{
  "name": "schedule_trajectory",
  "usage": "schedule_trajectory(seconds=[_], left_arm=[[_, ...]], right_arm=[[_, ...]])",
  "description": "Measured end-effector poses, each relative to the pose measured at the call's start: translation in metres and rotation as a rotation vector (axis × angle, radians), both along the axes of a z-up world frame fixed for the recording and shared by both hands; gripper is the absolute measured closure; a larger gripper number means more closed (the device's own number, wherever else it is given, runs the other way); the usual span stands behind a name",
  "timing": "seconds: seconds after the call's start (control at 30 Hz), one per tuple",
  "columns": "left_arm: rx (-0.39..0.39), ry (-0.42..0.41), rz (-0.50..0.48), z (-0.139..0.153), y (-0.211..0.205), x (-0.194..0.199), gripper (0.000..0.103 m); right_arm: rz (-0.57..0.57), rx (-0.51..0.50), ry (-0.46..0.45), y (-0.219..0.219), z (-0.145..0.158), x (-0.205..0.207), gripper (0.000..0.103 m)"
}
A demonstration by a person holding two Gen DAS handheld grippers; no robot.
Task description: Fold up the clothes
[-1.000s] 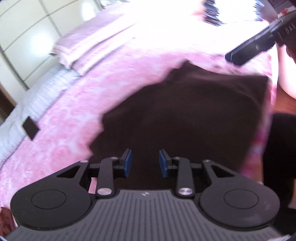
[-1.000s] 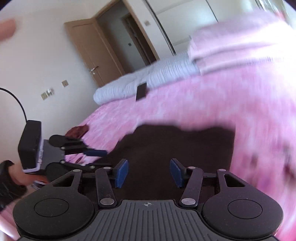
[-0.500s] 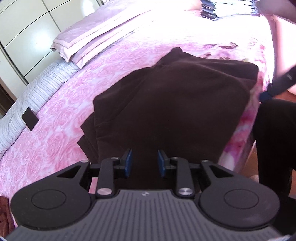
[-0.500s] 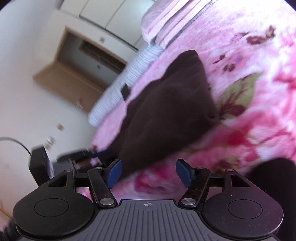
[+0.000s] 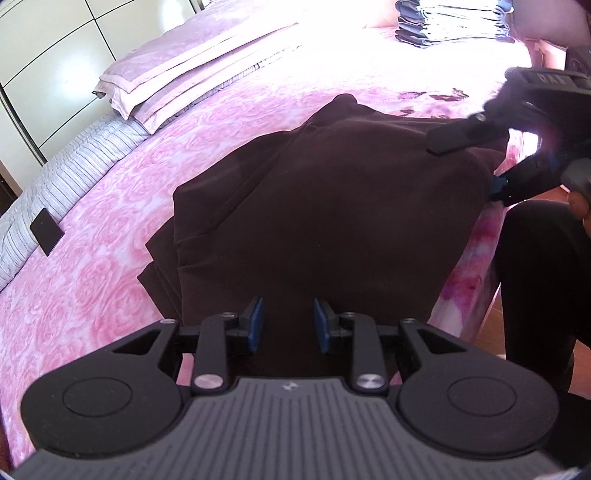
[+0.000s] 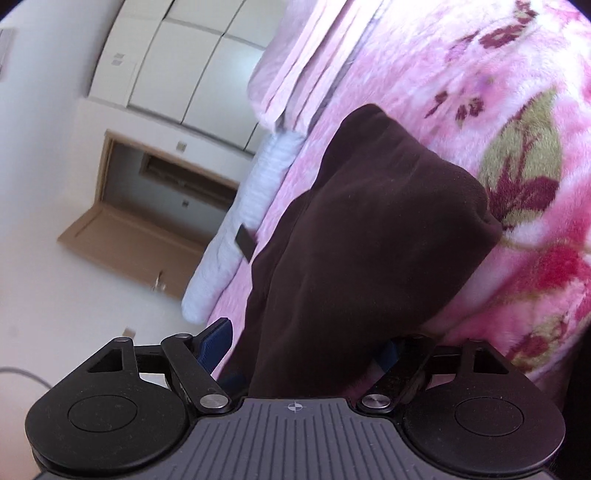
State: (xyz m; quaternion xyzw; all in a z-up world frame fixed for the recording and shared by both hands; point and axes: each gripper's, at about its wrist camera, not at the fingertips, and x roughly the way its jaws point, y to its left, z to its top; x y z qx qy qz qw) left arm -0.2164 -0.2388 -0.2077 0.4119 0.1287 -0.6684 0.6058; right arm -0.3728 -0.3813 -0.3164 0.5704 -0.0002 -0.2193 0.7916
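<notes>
A dark brown folded garment (image 5: pixel 332 206) lies on the pink flowered bedcover (image 5: pixel 92 280), reaching the bed's near edge. My left gripper (image 5: pixel 288 325) hovers over its near end. Its blue pads stand a narrow gap apart, and no cloth is bunched between them. At the garment's right corner is my right gripper (image 5: pixel 463 168), one finger above the cloth and one below at the bed's edge. In the right wrist view the garment (image 6: pixel 362 240) runs between the fingers of the right gripper (image 6: pixel 303 349), hiding part of the right pad. Those jaws are opening wide and do not press on the cloth.
Folded pink bedding (image 5: pixel 192 74) and a striped grey quilt (image 5: pixel 74 166) lie at the far left, with a flat black object (image 5: pixel 46 236) on the quilt. A stack of folded clothes (image 5: pixel 454 22) sits at the far end. A person's dark-trousered leg (image 5: pixel 535 295) stands against the bed's right edge.
The right gripper has come down from above the bed, rolled over and spread its jaws around the garment's right corner. The left gripper has kept still over the near end.
</notes>
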Motion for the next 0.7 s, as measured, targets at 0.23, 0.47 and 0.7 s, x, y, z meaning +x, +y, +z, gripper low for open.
schedule_trajectory(seconds=[0.23, 0.47, 0.7], left_arm=[[0.013, -0.007, -0.003, -0.001, 0.001, 0.002, 0.076], [0.019, -0.027, -0.011, 0.001, 0.001, -0.003, 0.076], [0.01, -0.029, -0.069, 0.009, -0.008, -0.032, 0.076]], right_arm=[[-0.016, -0.054, 0.008, -0.003, 0.016, 0.008, 0.022], [-0.041, -0.001, 0.081, -0.017, 0.009, 0.024, 0.068], [-0.002, 0.042, 0.061, -0.041, 0.027, 0.001, 0.078]])
